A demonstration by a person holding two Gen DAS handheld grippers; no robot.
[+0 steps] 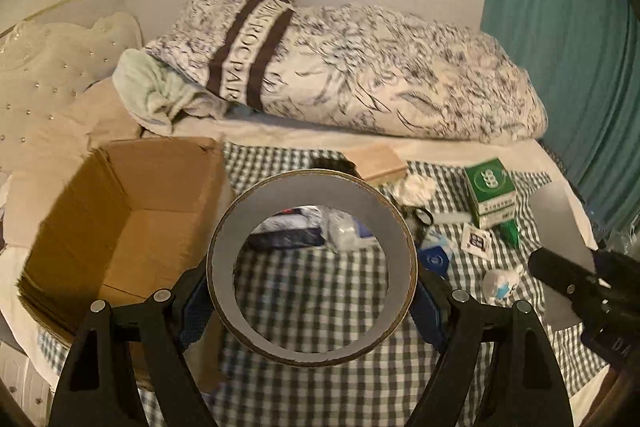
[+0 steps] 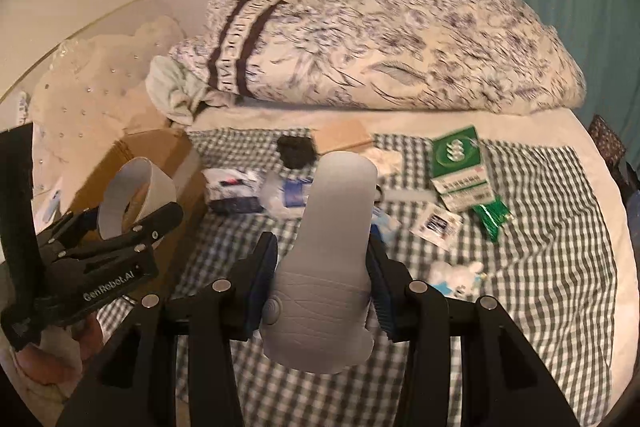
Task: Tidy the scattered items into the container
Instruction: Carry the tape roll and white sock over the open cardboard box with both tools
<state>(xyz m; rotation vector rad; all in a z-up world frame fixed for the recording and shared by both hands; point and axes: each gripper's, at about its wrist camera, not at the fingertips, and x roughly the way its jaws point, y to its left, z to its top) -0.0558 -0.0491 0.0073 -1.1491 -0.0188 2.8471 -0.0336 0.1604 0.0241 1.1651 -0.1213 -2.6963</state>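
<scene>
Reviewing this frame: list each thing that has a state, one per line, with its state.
left gripper: jaws shut on the tape roll
tape roll: held, lifted off the bed
right gripper: jaws shut on the grey insole
grey insole: held, toe pointing away
cardboard box: open, flaps up, nothing seen inside
green carton: closed, lying on the checked cloth
crumpled tissue: lying loose on the cloth

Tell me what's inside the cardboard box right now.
The cardboard box shows only bare brown walls and floor. Its near corner is hidden behind the tape roll and the left gripper fingers, so that part is unknown.
</scene>
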